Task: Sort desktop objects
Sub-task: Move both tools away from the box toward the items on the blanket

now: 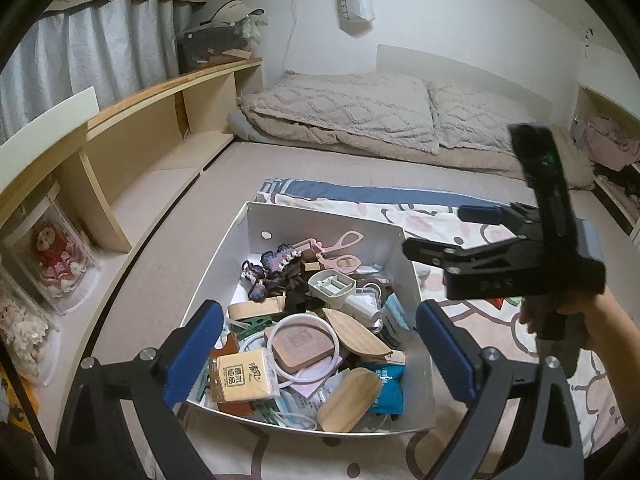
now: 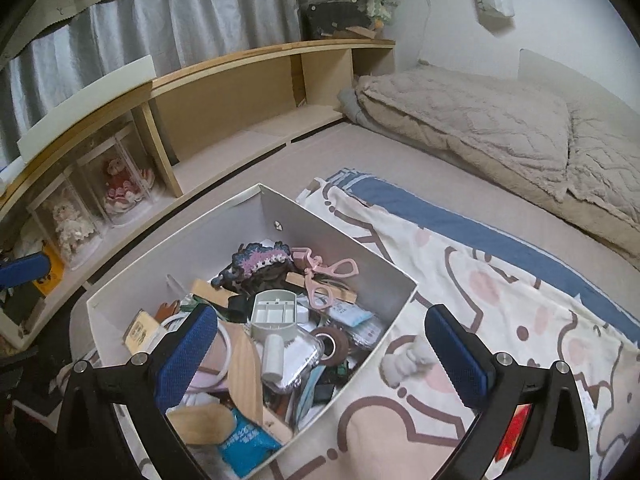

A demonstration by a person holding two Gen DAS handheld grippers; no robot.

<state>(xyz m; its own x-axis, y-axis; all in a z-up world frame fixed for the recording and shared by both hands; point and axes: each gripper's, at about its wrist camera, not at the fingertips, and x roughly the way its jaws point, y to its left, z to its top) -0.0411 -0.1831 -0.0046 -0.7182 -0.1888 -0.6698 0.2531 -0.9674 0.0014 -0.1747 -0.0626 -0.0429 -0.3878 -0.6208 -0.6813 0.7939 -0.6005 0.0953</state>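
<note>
A white open box [image 1: 320,226] sits on the bed, heaped with small things: a tissue pack [image 1: 244,376], a round mirror in a white ring [image 1: 300,344], wooden oval pieces [image 1: 348,400], a blue packet [image 1: 386,388], a grey plastic holder [image 1: 332,286] and a pink eyelash curler [image 1: 340,248]. My left gripper [image 1: 320,350] hovers open over the box's near half and holds nothing. My right gripper [image 1: 440,232], held by a hand [image 1: 560,312], hangs open to the right of the box. In the right wrist view the right gripper [image 2: 322,356] straddles the box's right wall [image 2: 340,232], holding nothing.
A cartoon-print blanket [image 2: 500,320] with a small white plush piece [image 2: 404,360] lies right of the box. A wooden shelf [image 1: 132,120] with dolls in clear cases [image 1: 56,256] runs along the left. Beige pillows [image 1: 360,108] lie at the far end of the bed.
</note>
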